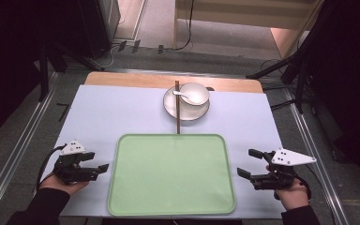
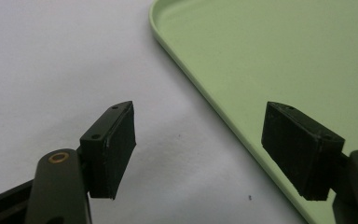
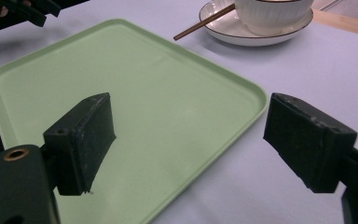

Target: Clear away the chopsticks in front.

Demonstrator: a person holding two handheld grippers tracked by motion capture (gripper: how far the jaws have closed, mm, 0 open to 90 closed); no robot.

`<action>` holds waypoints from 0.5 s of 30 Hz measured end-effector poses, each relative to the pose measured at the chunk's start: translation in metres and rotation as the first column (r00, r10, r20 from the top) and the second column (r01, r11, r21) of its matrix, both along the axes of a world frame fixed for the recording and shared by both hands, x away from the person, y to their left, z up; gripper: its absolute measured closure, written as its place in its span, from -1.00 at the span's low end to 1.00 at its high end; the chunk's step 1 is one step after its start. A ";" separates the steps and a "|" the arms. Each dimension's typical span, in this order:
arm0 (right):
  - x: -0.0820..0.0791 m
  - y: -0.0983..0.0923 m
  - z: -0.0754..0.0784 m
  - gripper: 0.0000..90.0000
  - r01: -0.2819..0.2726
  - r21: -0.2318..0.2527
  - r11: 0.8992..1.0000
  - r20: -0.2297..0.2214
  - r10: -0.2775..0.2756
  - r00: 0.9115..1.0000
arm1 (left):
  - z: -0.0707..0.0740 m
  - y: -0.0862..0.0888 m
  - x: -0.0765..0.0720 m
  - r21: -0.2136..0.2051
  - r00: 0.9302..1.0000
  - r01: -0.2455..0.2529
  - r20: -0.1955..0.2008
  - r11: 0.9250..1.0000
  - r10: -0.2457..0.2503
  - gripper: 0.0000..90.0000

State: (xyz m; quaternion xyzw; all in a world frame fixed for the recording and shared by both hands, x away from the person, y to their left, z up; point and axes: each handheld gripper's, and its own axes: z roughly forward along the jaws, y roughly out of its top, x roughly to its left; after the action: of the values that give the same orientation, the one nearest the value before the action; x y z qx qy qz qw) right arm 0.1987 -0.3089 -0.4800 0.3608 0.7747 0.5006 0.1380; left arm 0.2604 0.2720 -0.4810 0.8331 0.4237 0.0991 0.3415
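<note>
A pale green tray lies bare near the front of a light mat. Behind it a white plate carries a white bowl with a white spoon in it. Brown chopsticks rest across the plate's left side, their tips toward the tray. My left gripper is held just left of the tray, open, nothing between its jaws. In the left gripper view the gripper straddles the tray's rim. My right gripper is held just right of the tray, open and empty. Its own view has the gripper over the tray's corner.
The light mat covers a wooden table whose bare strip shows at the back. Metal rails run along both sides on the floor. Dark stands and cables stand behind the table.
</note>
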 end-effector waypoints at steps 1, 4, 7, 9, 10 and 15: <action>0.000 0.000 0.000 -0.63 0.000 0.000 1.000 0.000 0.000 1.000 | 0.000 0.000 0.000 0.003 1.000 -0.002 -0.002 1.000 0.002 -0.41; 0.000 0.000 0.000 -0.63 0.000 0.002 1.000 -0.001 0.000 1.000 | -0.001 0.000 0.000 0.003 1.000 -0.003 -0.012 1.000 0.003 -0.41; 0.000 0.000 0.000 -0.63 -0.001 0.002 1.000 0.000 0.001 1.000 | -0.001 0.000 0.000 0.000 1.000 -0.001 -0.004 1.000 0.001 -0.41; 0.000 0.001 0.000 -0.63 -0.004 0.002 1.000 -0.001 0.004 1.000 | 0.000 0.002 0.000 -0.006 1.000 0.000 0.001 1.000 0.000 -0.41; 0.000 0.001 0.000 -0.63 -0.005 0.001 1.000 -0.001 0.005 1.000 | 0.000 0.002 0.000 -0.007 1.000 -0.002 0.003 1.000 0.002 -0.41; 0.000 0.001 0.000 -0.63 -0.003 0.000 1.000 -0.003 0.003 1.000 | -0.001 0.002 0.001 -0.017 1.000 -0.006 -0.002 1.000 0.005 -0.43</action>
State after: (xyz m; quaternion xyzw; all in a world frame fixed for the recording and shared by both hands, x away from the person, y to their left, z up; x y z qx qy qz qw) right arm 0.1985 -0.3080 -0.4805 0.3603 0.7754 0.5005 0.1360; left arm 0.2613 0.2743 -0.4815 0.8291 0.4271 0.0958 0.3478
